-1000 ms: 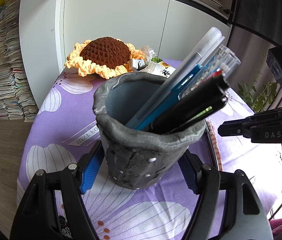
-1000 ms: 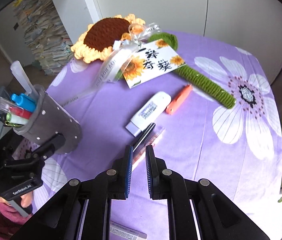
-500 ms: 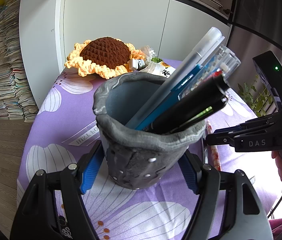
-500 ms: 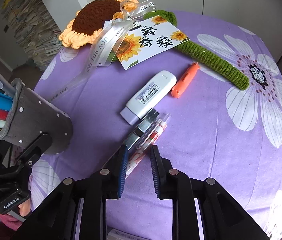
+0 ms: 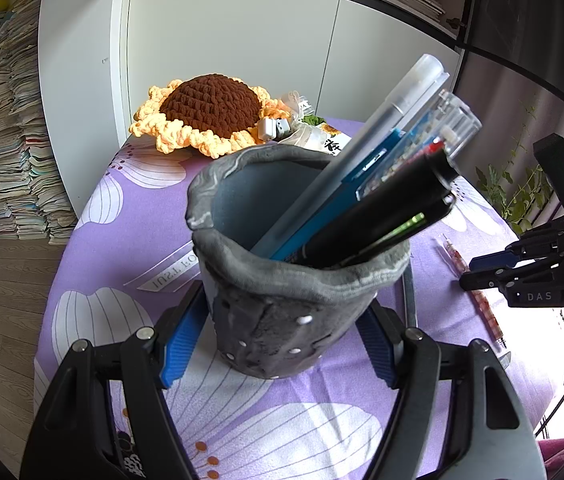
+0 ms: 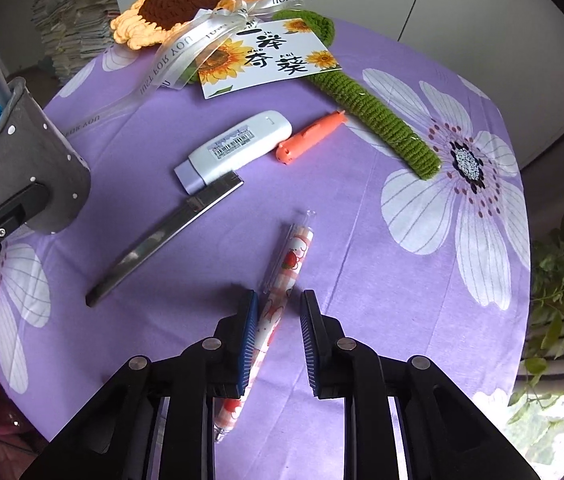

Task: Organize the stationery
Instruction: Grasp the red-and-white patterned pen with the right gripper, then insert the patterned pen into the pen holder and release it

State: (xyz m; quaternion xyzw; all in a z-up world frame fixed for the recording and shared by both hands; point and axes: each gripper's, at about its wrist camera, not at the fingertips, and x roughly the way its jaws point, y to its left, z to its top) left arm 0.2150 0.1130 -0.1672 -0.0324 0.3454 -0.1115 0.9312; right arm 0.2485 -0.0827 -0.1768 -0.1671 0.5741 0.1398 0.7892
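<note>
A: From the left wrist view?
B: The left gripper is clenched on the grey pen holder, pads on both its sides. Only here do you see down into the holder: its pens lean right.

A: And the right wrist view?
B: Right of the holder, the right gripper stands released, straddling the strawberry-print pen; one pad touches it, the other stands apart. Beyond lie a black ruler, a white case and an orange pen. Bare purple tablecloth stretches rightward.
</note>
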